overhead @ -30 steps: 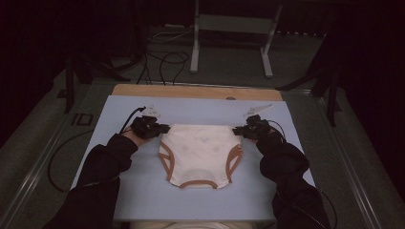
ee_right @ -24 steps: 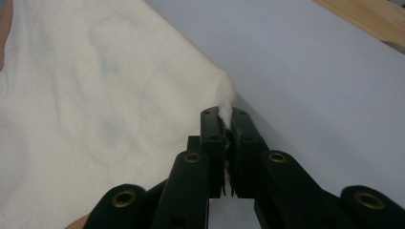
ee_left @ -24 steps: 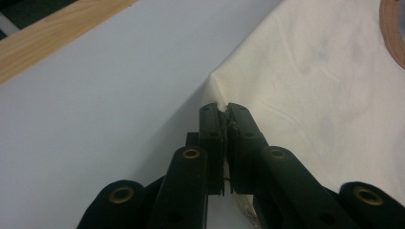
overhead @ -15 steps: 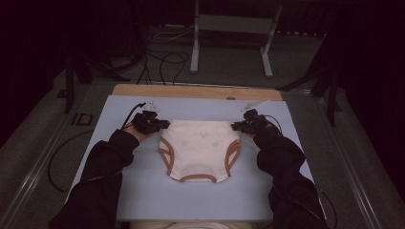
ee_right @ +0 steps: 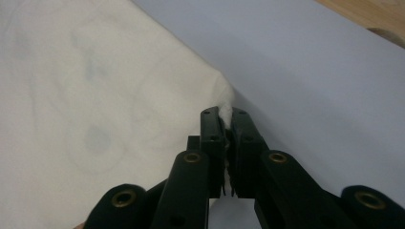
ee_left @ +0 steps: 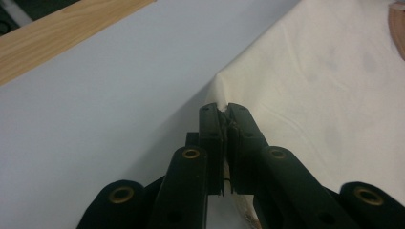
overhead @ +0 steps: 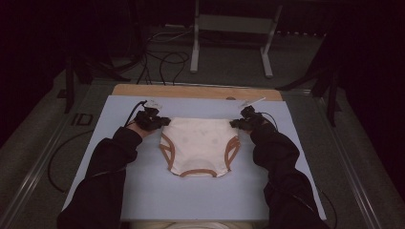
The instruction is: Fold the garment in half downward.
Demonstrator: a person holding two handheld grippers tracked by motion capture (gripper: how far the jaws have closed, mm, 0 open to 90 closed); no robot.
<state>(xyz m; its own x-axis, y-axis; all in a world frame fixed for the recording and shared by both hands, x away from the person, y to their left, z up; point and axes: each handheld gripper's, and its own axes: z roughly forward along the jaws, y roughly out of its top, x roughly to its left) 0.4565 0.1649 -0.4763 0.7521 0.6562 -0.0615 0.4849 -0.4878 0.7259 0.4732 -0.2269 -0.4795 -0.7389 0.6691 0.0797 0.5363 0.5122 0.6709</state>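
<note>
I have a cream cotton baby bodysuit bottom with brown-trimmed leg openings [overhead: 199,145] spread flat on the pale blue mat of the tabletop [overhead: 119,191], roughly at its middle, with the bare wooden strip [overhead: 191,91] beyond it. My left hand-held gripper [overhead: 161,122] is clamped tight on one top corner of the cloth, and my right hand-held gripper [overhead: 236,125] pinches the opposite top corner, a tuft of fabric showing between each pair of jaws. The garment looks light, soft and limp, faintly printed, so I judge it will sag and wrinkle unless I keep it taut; the corners and the thicker trimmed hems are the surest places to grip.
</note>
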